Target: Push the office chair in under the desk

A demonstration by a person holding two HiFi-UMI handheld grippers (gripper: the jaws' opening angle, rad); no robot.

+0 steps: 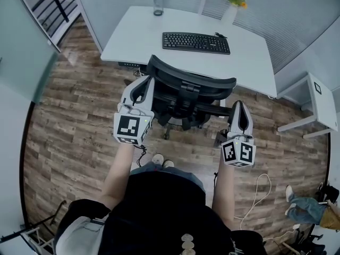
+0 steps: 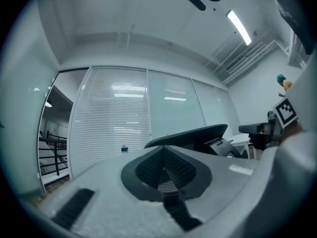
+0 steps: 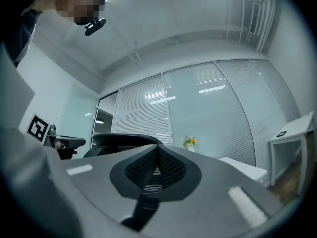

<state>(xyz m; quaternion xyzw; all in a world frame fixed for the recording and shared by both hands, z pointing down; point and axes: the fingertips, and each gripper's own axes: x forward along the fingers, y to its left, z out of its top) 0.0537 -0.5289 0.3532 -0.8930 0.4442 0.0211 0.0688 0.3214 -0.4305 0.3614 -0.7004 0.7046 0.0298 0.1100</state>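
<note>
Head view: curved black office chair (image 1: 187, 83), smooth white desk (image 1: 133, 36).

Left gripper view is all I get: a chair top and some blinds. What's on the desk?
Observer: A black keyboard lies on the desk.
Operator: Is the chair tucked under it?
Observer: Not fully. The chair has its wheels out on the floor, in front of the desk's edge.
Operator: And the other gripper?
Observer: The right gripper is at the chair's right side, its fingers shut on nothing.
</note>
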